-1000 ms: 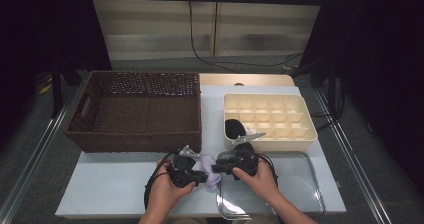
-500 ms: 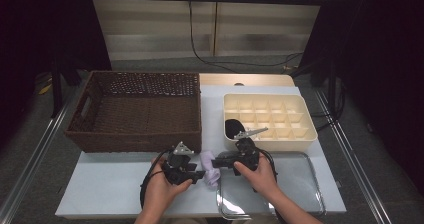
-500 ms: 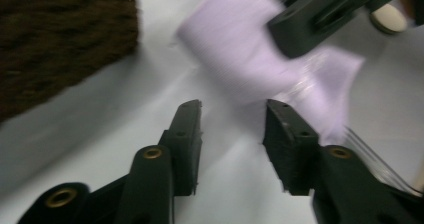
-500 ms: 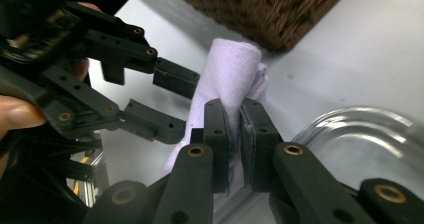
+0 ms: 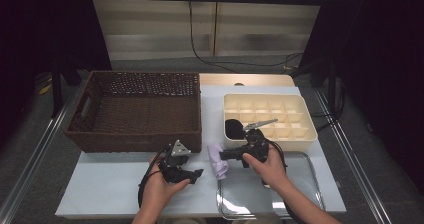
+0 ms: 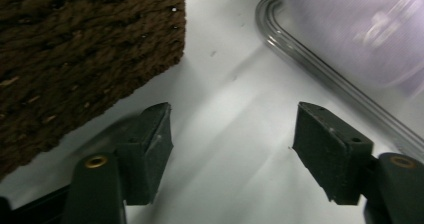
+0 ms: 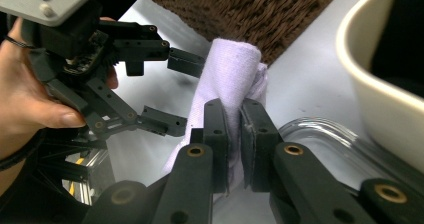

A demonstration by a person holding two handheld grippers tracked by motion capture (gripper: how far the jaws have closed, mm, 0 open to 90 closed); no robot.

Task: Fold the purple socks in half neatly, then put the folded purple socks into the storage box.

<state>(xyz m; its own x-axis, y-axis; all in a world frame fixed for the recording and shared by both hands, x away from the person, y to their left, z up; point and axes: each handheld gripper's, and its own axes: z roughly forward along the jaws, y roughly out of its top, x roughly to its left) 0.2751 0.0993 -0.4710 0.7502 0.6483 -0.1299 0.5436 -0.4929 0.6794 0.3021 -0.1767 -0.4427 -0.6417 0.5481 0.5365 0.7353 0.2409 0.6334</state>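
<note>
A rolled pale lilac cloth (image 5: 217,160) hangs over the left rim of the clear tray (image 5: 300,204); my right gripper (image 5: 223,155) is shut on it. In the right gripper view the two black pads (image 7: 216,134) pinch the cloth (image 7: 230,79) near its lower end. My left gripper (image 5: 197,174) sits just left of the cloth, open, nothing between its jaws. The left gripper view has its fingers (image 6: 150,146) spread wide over the white table, with the cloth (image 6: 350,29) blurred at the upper right. In the right gripper view the left gripper (image 7: 172,91) shows open beside the cloth.
A brown wicker basket (image 5: 137,111) stands at the back left. A cream compartment box (image 5: 270,115) sits at the back right with a black item (image 5: 233,128) in its near-left cell. The clear tray's rim (image 6: 310,64) runs close to the left gripper.
The left gripper has let go of the cloth, opened and drawn back to the left. The right gripper keeps hold of the cloth, which now hangs from it alone.
</note>
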